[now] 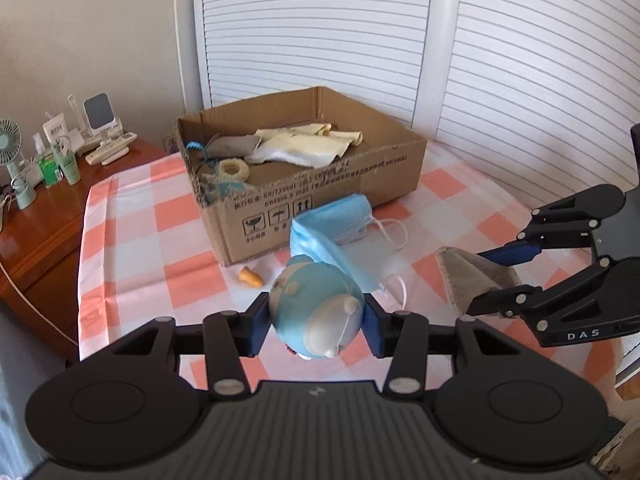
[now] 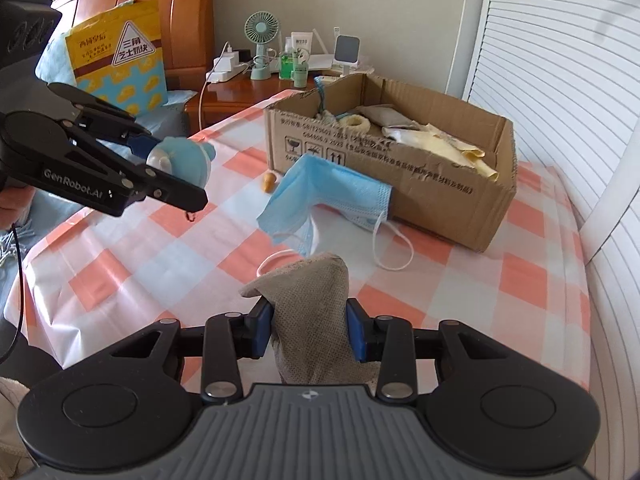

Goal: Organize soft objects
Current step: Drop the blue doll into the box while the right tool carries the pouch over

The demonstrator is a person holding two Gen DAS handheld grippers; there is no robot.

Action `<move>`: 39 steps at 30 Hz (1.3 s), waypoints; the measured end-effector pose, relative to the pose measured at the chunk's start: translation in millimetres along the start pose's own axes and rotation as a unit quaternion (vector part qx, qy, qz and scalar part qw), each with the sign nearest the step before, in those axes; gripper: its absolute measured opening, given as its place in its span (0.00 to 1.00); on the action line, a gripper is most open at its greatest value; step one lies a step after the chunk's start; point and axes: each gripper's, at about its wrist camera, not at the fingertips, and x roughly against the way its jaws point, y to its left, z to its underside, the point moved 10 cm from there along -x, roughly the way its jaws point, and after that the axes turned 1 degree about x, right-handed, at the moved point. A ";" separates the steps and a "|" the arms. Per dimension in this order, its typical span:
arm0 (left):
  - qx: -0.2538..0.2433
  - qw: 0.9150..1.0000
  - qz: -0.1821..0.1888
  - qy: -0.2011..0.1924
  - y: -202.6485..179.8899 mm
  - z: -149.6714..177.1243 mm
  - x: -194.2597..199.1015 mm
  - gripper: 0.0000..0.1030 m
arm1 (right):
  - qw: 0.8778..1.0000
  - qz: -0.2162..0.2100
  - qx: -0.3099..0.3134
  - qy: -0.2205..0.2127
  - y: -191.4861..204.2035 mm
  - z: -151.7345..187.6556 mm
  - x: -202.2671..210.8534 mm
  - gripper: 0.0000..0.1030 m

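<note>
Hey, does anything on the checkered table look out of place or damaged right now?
The brown cardboard box has a ragged, torn front rim. A crumpled blue face mask leans against it, and a small orange piece lies loose on the cloth.

Daylight, bright and even in both views; its source cannot be seen. The white shutters (image 1: 520,60) are near blown-out, slats losing contrast at far right of the right wrist view (image 2: 580,80).

Shadows soft: a faint one under the box (image 1: 304,168) edge, another beneath the mask (image 2: 320,196). The checked cloth (image 1: 132,240) shows a mild sheen along its creases.

Strong fisheye bend; shutter slats curve, dark vignette at the corners.

Centre sharp, box print legible. Near foreground slightly soft. Bedside clutter (image 1: 52,148) small and hazy.
</note>
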 end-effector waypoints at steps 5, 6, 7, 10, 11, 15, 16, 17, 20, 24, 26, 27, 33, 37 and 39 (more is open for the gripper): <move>-0.028 0.999 -0.003 -0.031 -0.7 -47.8 -6.2 0.45 | 1.000 0.014 -0.001 -0.010 -11.4 -11.3 7.1 0.42; -0.032 0.999 -0.006 -0.036 -0.1 -57.1 -9.5 0.45 | 1.000 0.016 0.000 -0.012 -13.6 -13.8 8.5 0.42; -0.034 0.999 -0.009 -0.042 0.9 -67.8 -14.3 0.45 | 1.000 0.019 0.000 -0.015 -16.2 -16.7 10.1 0.42; -0.034 0.998 -0.007 -0.047 4.5 -93.4 -31.2 0.45 | 0.999 0.027 0.000 -0.024 -24.3 -25.6 14.8 0.42; -0.032 0.998 -0.008 -0.046 6.0 -99.7 -37.3 0.45 | 0.999 0.030 0.000 -0.028 -27.3 -28.7 16.4 0.42; -0.028 0.998 -0.027 -0.052 13.9 -117.2 -61.3 0.47 | 0.999 0.039 -0.001 -0.038 -39.0 -39.8 21.5 0.42; -0.025 0.998 -0.034 -0.056 16.3 -119.1 -66.4 0.50 | 0.998 0.041 -0.002 -0.039 -41.7 -42.1 22.4 0.42; -0.019 0.998 -0.039 -0.055 19.7 -119.4 -71.5 0.65 | 0.998 0.043 -0.003 -0.041 -44.4 -44.2 22.8 0.42; 0.005 0.997 -0.054 -0.060 29.2 -115.4 -75.0 0.86 | 0.998 0.049 -0.006 -0.045 -53.0 -50.8 23.9 0.42; 0.022 0.996 -0.065 -0.061 35.3 -100.3 -58.7 0.89 | 0.997 0.054 -0.011 -0.048 -61.5 -56.4 23.7 0.42; 0.025 0.995 -0.069 -0.060 35.6 -89.7 -46.1 0.93 | 0.997 0.057 -0.012 -0.049 -66.0 -60.2 23.2 0.42; 0.026 0.995 -0.071 -0.061 34.7 -83.8 -39.2 0.95 | 0.997 0.059 -0.013 -0.050 -67.6 -62.4 22.6 0.42; 0.040 0.994 -0.086 -0.055 22.9 -46.0 -5.7 0.99 | 0.997 0.060 -0.015 -0.054 -77.6 -84.4 17.1 0.42; 0.053 0.993 -0.097 -0.048 16.3 -26.7 6.2 0.99 | 0.996 0.065 -0.010 -0.053 -87.9 -109.3 3.4 0.42; 0.054 0.992 -0.104 -0.047 13.4 -19.7 10.7 0.99 | 0.996 0.067 -0.006 -0.051 -93.3 -123.5 -7.6 0.42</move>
